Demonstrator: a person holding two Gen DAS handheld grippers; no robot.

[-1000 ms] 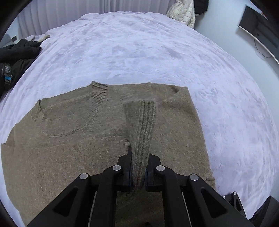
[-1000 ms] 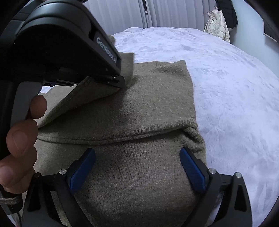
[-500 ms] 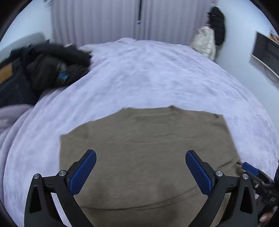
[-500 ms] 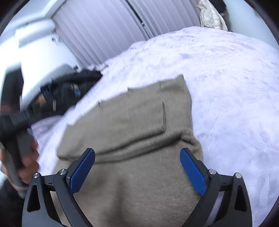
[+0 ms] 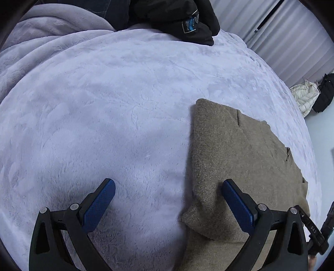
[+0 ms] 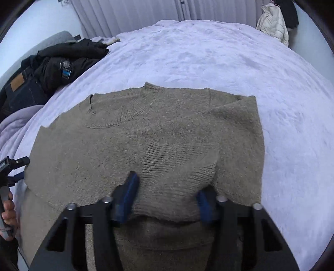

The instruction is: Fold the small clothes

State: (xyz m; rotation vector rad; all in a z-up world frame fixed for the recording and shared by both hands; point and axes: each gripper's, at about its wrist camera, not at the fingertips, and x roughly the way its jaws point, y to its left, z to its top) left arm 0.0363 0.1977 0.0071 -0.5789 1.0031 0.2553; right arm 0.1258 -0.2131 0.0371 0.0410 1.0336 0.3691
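A tan knit sweater (image 6: 146,133) lies flat on the lavender blanket (image 6: 229,52), collar away from me, both sleeves folded in over its body. My right gripper (image 6: 165,200) straddles the ribbed cuff (image 6: 175,173) of the folded sleeve near the sweater's front; its blue pads are apart with the cuff bunched between them. My left gripper (image 5: 167,206) is open and empty, low over the blanket (image 5: 104,125) at the sweater's left edge (image 5: 240,162), with its right finger over the knit.
A black jacket (image 6: 68,58) and dark jeans (image 6: 18,87) are piled at the bed's far left; the jacket also shows in the left wrist view (image 5: 183,18). A white puffer coat (image 6: 273,23) hangs by the curtains. Bare blanket lies to the right.
My left gripper let go of the sleeve cuff, opened, and swung left to the sweater's side edge. My right gripper moved onto the folded sleeve cuff, its pads closer together.
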